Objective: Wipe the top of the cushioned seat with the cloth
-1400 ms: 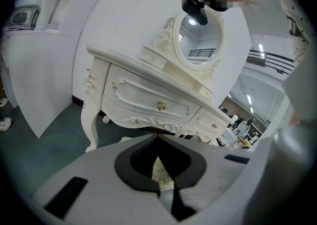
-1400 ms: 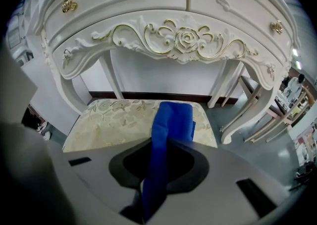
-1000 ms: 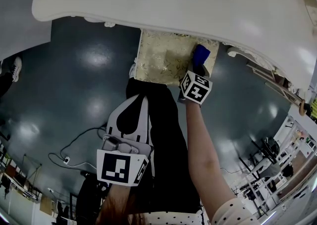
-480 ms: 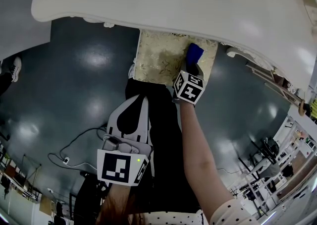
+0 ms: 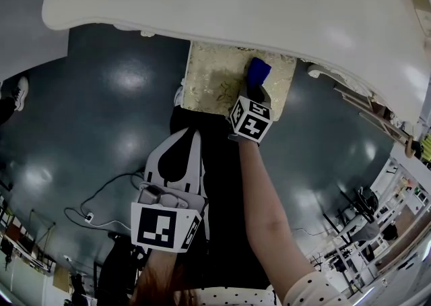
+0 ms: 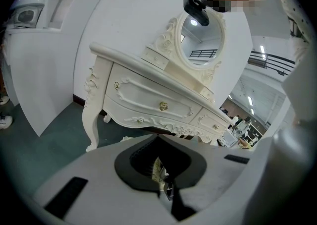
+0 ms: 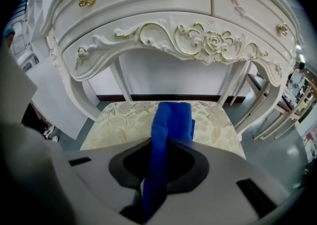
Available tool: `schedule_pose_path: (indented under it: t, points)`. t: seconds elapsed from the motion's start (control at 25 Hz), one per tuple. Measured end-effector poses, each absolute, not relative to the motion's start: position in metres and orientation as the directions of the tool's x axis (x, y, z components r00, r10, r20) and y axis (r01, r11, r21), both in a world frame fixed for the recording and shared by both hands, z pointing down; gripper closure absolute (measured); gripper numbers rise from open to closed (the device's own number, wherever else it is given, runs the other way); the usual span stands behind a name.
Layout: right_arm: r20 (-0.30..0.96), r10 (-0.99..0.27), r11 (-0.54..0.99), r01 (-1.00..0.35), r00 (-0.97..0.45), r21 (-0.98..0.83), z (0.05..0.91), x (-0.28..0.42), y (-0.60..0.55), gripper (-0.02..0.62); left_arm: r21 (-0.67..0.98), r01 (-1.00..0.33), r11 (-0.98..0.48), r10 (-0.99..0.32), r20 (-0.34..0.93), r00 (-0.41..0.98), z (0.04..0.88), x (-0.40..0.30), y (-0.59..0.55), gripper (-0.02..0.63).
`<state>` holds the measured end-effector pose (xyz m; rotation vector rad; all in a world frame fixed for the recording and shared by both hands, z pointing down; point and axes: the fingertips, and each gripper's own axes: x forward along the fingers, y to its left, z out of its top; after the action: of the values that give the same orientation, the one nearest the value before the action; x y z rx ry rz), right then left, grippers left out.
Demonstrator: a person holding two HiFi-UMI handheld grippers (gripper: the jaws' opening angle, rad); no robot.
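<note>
The cushioned seat (image 5: pixel 215 82) has a pale gold floral top and stands half under a white dressing table (image 5: pixel 222 1). A blue cloth (image 5: pixel 258 72) lies on the seat's right part, and my right gripper (image 5: pixel 255 93) is shut on it. In the right gripper view the cloth (image 7: pixel 171 125) runs from between the jaws out onto the seat (image 7: pixel 119 122). My left gripper (image 5: pixel 176 156) hangs low by the person's legs, away from the seat. Its jaws are shut with nothing held; in the left gripper view it (image 6: pixel 163 182) points at the dressing table (image 6: pixel 148 100).
The dressing table's carved apron (image 7: pixel 183 40) and legs (image 7: pixel 84 105) close in the seat's far side and corners. Dark floor (image 5: pixel 101 116) lies left of the seat, with a cable and plug (image 5: pixel 91 217) near the person's feet. Clutter stands at the far right (image 5: pixel 377 217).
My right gripper has slid left across the seat with the blue cloth in it. The left gripper has stayed where it was.
</note>
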<state>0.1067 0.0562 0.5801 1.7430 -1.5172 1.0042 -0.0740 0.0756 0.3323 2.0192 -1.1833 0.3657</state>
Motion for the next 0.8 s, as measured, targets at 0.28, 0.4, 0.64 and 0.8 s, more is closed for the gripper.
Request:
schedule_pose_path:
  t: [0.28,0.4,0.64,0.8]
  points:
    - [0.850,-0.525,-0.161,-0.986,0.050,-0.042,0.581,0.095,0.054,0.532,0.467,-0.838,-0.282,-0.624,0.575,0.530,0.334,-0.078,0.074,0.607]
    - [0.849,-0.526,-0.163,-0.986,0.048,-0.046,0.581,0.090,0.053,0.532,0.467,-0.839,-0.278,-0.626,0.575,0.527,0.334,-0.080,0.073,0.607]
    - [0.848,-0.528,-0.168,-0.984,0.047,-0.050,0.582,0.085,0.052,0.532,0.469,-0.839,-0.275,-0.626,0.575,0.527,0.336,-0.082,0.072,0.607]
    - [0.848,-0.528,-0.166,-0.985,0.041,-0.056,0.582,0.080,0.050,0.532,0.470,-0.840,-0.271,-0.628,0.576,0.524,0.336,-0.085,0.070,0.607]
